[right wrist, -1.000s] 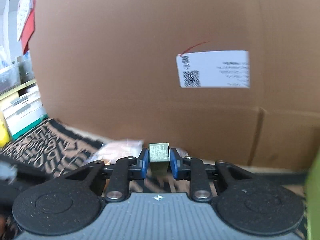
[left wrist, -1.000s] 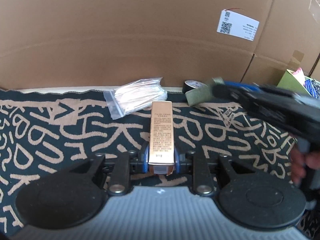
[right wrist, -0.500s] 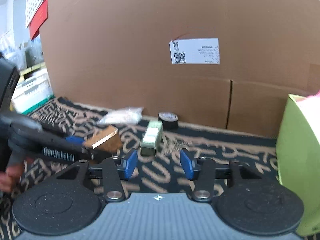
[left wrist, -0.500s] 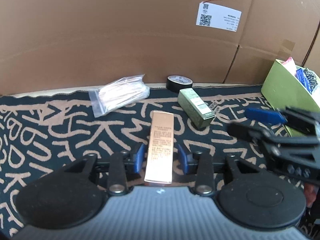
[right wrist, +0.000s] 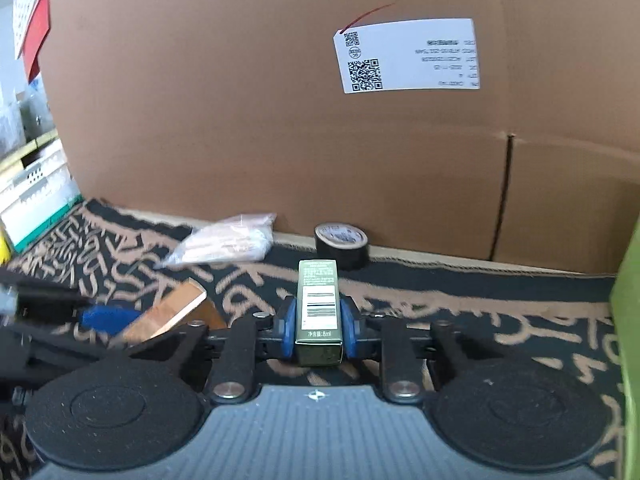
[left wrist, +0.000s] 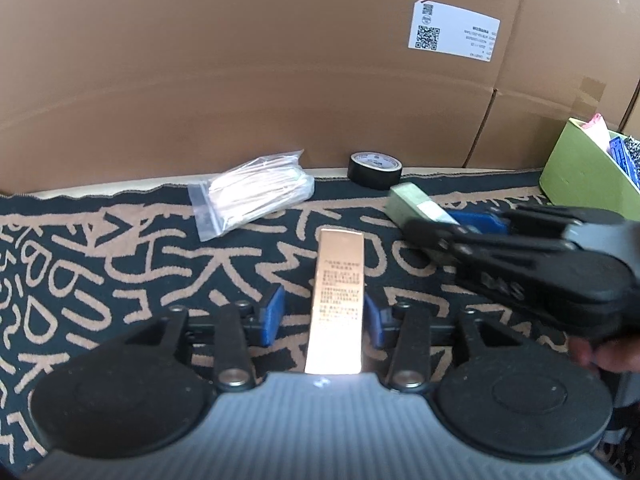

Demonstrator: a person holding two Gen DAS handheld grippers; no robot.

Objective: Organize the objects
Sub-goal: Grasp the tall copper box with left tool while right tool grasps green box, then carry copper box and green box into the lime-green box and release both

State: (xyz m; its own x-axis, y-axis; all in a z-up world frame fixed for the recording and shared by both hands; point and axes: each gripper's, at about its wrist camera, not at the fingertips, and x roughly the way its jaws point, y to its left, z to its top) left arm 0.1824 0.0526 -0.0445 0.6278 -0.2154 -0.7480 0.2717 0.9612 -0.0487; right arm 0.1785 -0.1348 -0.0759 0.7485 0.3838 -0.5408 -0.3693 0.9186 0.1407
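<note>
A long copper-gold box (left wrist: 339,292) lies on the patterned cloth between the blue pads of my left gripper (left wrist: 324,314), which is open around it; a gap shows on the left side. It also shows in the right wrist view (right wrist: 172,312). My right gripper (right wrist: 318,328) is shut on a small green box (right wrist: 319,306) with a barcode. In the left wrist view the right gripper (left wrist: 472,224) reaches in from the right over the green box (left wrist: 416,202).
A clear bag of white sticks (left wrist: 256,194) and a black tape roll (left wrist: 374,168) lie at the back by the cardboard wall (left wrist: 240,60). A light-green bin (left wrist: 588,168) with items stands at the right. White crates (right wrist: 32,200) sit far left.
My left gripper opened off the copper box a second ago and stays open. My right gripper, open half a second ago, moved forward and shut on the green box.
</note>
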